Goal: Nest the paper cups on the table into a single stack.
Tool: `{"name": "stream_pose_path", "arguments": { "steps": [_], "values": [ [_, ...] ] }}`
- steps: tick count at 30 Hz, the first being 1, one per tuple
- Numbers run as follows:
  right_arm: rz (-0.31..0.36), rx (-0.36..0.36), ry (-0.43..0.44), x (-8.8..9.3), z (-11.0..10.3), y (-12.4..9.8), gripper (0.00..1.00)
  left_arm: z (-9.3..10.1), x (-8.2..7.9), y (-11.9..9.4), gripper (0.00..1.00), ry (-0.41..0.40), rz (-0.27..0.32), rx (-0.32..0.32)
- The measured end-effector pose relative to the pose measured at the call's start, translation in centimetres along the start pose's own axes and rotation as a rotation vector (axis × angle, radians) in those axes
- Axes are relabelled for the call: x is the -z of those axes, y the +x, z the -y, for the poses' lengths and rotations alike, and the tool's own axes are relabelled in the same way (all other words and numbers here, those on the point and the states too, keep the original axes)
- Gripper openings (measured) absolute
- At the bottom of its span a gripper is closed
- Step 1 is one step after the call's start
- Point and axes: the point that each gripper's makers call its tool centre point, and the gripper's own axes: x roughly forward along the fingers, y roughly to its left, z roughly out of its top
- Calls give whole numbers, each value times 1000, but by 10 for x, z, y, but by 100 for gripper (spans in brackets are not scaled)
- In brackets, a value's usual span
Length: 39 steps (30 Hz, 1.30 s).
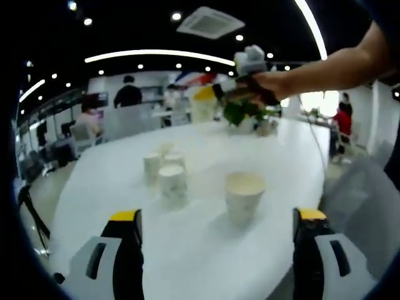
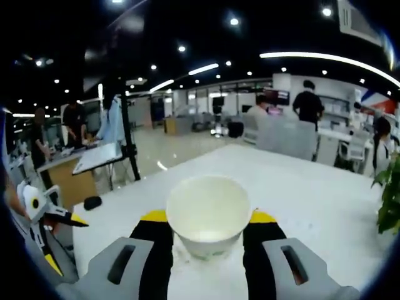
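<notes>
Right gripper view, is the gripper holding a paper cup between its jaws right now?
Yes, the right gripper has a white paper cup clamped upright between its two jaws, above the white table.

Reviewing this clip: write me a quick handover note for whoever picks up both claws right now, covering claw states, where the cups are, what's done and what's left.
Right claw: shut on a paper cup, upright, mouth open toward the camera, held above the white table. In the left gripper view this claw shows raised at the far side of the table.
Left claw: open, empty, low over the table's near edge.
Cups still on the table: one upright single cup nearest the left claw, and a cluster of cups further back; too blurred to tell whether any in it are nested.
Done: one cup lifted.
Left: nest the held cup, then gather the others into one stack.
</notes>
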Motion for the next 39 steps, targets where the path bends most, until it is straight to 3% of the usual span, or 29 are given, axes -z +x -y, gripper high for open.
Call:
{"name": "stream_pose_path", "arguments": {
  "steps": [8,18,26,29,39],
  "values": [
    [-1,-18,4,3,-9,0,41,-7,5,-4,99,-28,-7,-31],
    [6,-47,-5,2,-29,-2,41,-5,6,-7,99,-70,-6,-24],
    [-5,-62,-7,12,-42,-6,41,7,12,-11,99,-80,-14,-9],
    [-9,-65,-5,16,-46,-8,41,11,16,-14,99,-46,-36,-21],
    [-18,-82,-7,24,-61,-15,41,13,7,-24,99,-92,5,-51]
  ]
}}
